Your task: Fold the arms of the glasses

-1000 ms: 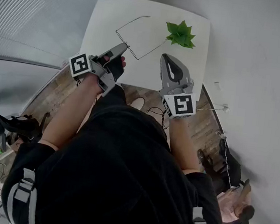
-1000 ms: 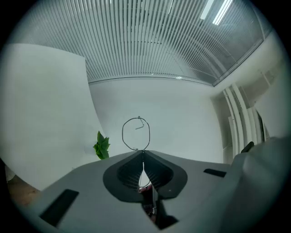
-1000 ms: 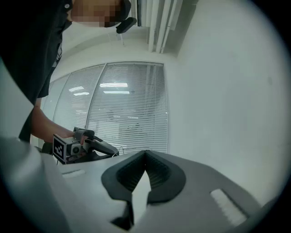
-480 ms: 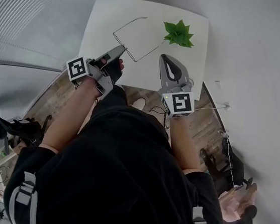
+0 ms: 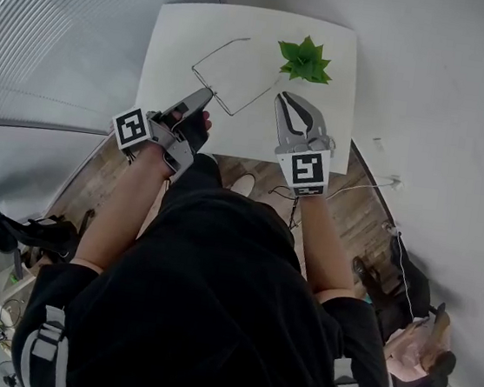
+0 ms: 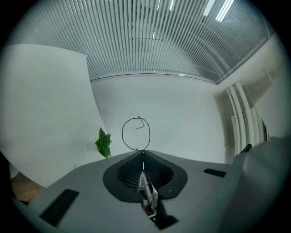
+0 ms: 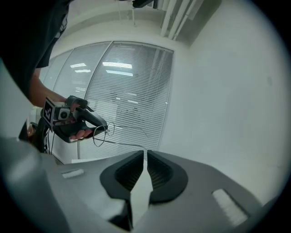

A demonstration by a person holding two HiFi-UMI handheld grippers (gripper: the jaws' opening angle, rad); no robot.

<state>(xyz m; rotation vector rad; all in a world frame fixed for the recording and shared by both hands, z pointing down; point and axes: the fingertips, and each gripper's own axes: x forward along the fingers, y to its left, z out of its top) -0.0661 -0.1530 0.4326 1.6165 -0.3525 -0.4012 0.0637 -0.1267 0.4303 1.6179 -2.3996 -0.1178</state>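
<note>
Left gripper (image 6: 142, 152) fingers pinch the glasses (image 5: 220, 54) steady. Right gripper (image 7: 146, 154) fingers, empty and just parting, sit near one arm (image 5: 256, 96), likely to fold it.

- A white square-topped table (image 5: 178, 40) stands over a brown wood-plank floor (image 5: 91, 174), pale grey walls rising around it.
- A small green plant with pointed leaves (image 5: 304, 60) sits on the tabletop near its far right corner.
- Pale horizontal slatted window blinds (image 5: 61, 26) fill the left side of the head view, and reflections of strip lights show on them in the right gripper view.
- A thin white cable (image 5: 365, 187) trails across the floor just right of the table.
- A black, spindly object (image 5: 18, 233), its make unclear, lies on the floor at lower left.
- White vertical pipes (image 6: 241, 118) run up the wall in the left gripper view.
</note>
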